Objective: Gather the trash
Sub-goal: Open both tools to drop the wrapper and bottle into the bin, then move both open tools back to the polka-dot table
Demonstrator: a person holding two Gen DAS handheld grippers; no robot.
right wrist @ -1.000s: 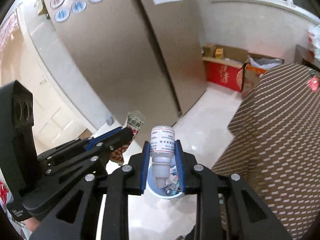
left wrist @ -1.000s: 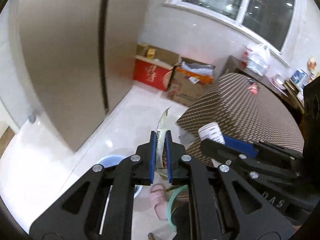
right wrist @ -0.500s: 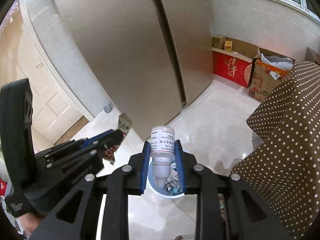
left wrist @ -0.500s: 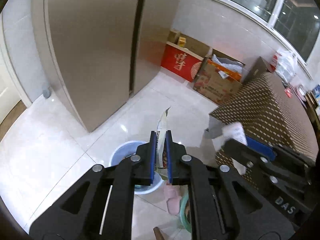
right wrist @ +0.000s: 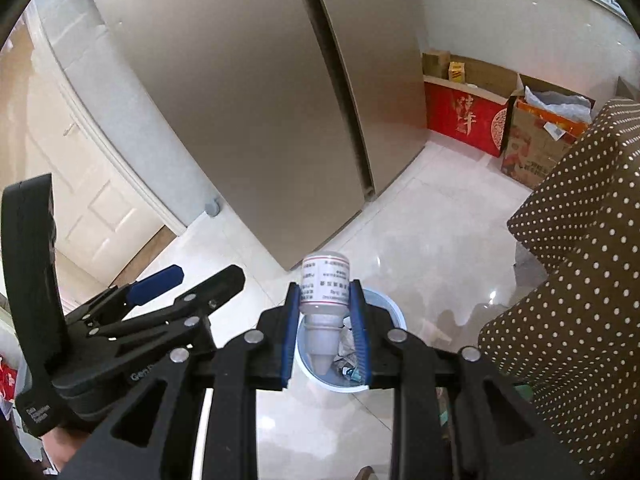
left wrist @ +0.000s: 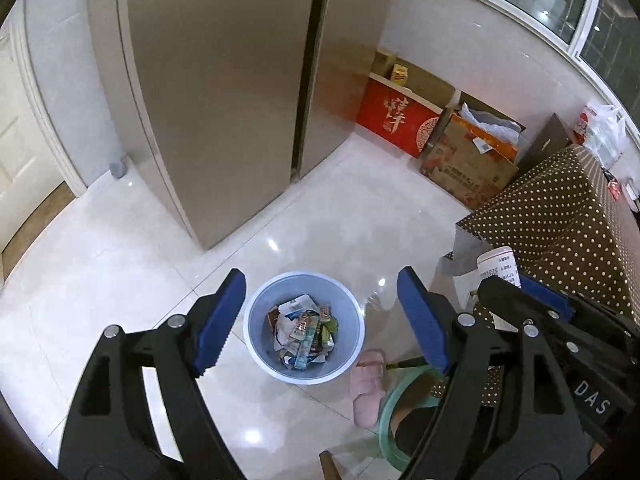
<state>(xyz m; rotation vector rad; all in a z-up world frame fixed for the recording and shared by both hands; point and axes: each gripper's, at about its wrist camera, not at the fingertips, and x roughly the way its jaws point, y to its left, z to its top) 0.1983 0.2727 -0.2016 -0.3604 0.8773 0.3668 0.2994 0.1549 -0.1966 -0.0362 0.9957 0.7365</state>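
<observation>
Bottle [right wrist: 324,280], small, white and labelled, held nozzle-down between the right gripper's [right wrist: 325,334] narrowly parted pads above a pale blue wastebasket [left wrist: 256,312] of wrappers; left gripper [left wrist: 320,320] empty, jaws opening wide over it.

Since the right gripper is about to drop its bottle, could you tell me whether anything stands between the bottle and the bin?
Nothing visible does. The white bottle, nozzle down in the right gripper, hangs above the open blue bin, which has no lid and holds only wrappers.
</observation>
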